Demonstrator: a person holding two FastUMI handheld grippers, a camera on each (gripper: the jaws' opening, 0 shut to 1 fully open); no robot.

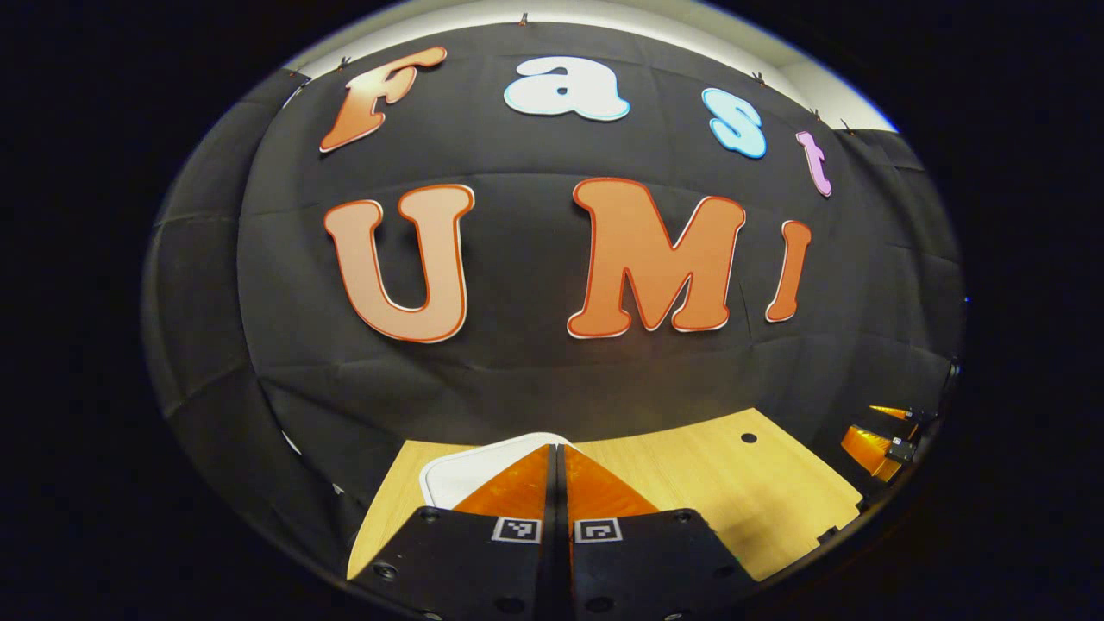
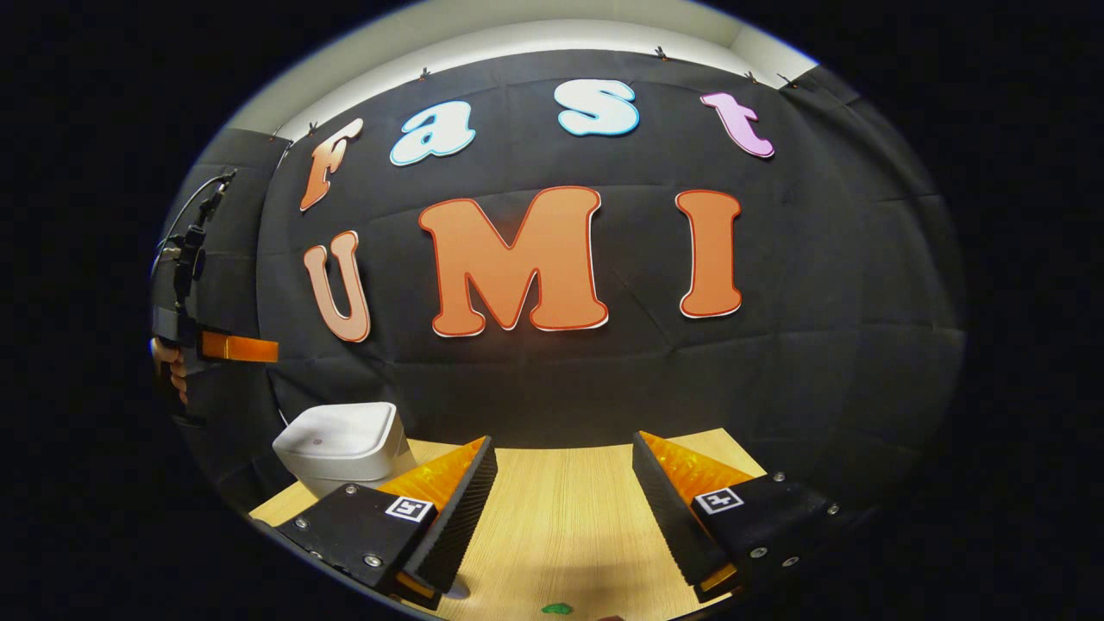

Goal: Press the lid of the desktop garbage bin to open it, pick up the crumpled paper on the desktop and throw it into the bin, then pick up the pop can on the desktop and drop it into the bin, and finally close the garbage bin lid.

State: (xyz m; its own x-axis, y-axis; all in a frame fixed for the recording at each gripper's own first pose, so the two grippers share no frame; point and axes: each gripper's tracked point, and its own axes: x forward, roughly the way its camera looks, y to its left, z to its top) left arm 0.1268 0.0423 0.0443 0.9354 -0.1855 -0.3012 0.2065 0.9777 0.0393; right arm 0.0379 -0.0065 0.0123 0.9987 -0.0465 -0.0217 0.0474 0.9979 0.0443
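Left gripper view: tool (image 1: pixel 559 466) closed—bin (image 1: pixel 466 470) apparently below.

No readable text — just square coded tags on both grippers' jaws

The left gripper (image 1: pixel 559 457) covers much of the white bin lid (image 1: pixel 457 474). A small green object (image 2: pixel 557 609) is cut off at the right gripper view's bottom edge.

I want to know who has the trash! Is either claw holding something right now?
No. The left claw is shut on nothing above the bin, and the right claw is open and empty.
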